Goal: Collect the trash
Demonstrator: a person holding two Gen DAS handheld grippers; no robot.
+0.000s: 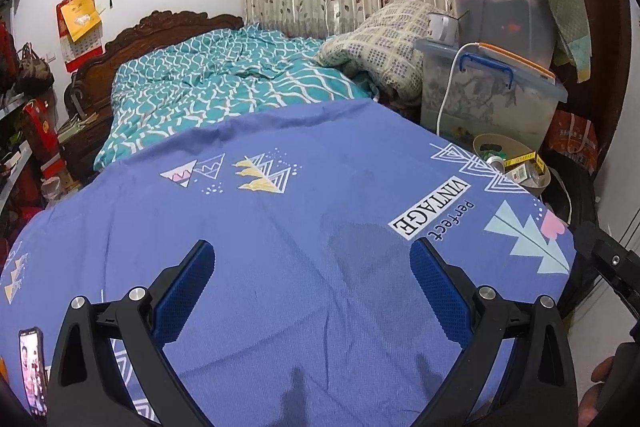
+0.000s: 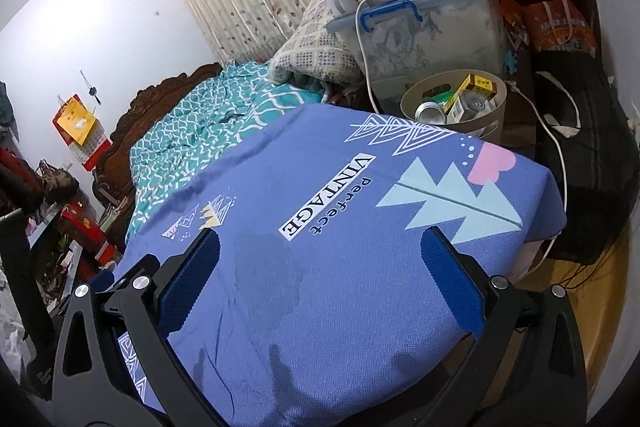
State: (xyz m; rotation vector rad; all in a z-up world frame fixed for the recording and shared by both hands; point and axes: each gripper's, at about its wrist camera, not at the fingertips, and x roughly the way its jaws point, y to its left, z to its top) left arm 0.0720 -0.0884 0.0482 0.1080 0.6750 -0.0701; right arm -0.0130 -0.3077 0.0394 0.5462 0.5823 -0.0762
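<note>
A beige waste bin [image 2: 472, 125] stands past the far right corner of the blue "VINTAGE" cloth surface [image 2: 360, 287]; it holds a crushed can [image 2: 430, 114], a yellow carton [image 2: 478, 87] and other packaging. The bin also shows in the left wrist view [image 1: 484, 143] at the right. My left gripper [image 1: 312, 259] is open and empty over the cloth [image 1: 280, 227]. My right gripper [image 2: 320, 247] is open and empty over the same cloth, nearer the bin. A darker patch [image 2: 272, 267] marks the cloth between the right fingers.
A bed with a teal quilt [image 1: 224, 87] lies beyond the cloth. Stacked plastic storage boxes [image 1: 492, 95] with a white cable [image 2: 364, 43] stand behind the bin. A phone [image 1: 32, 367] lies at the cloth's near left. Black bags [image 2: 592, 155] sit right; cluttered shelves [image 1: 24, 147] left.
</note>
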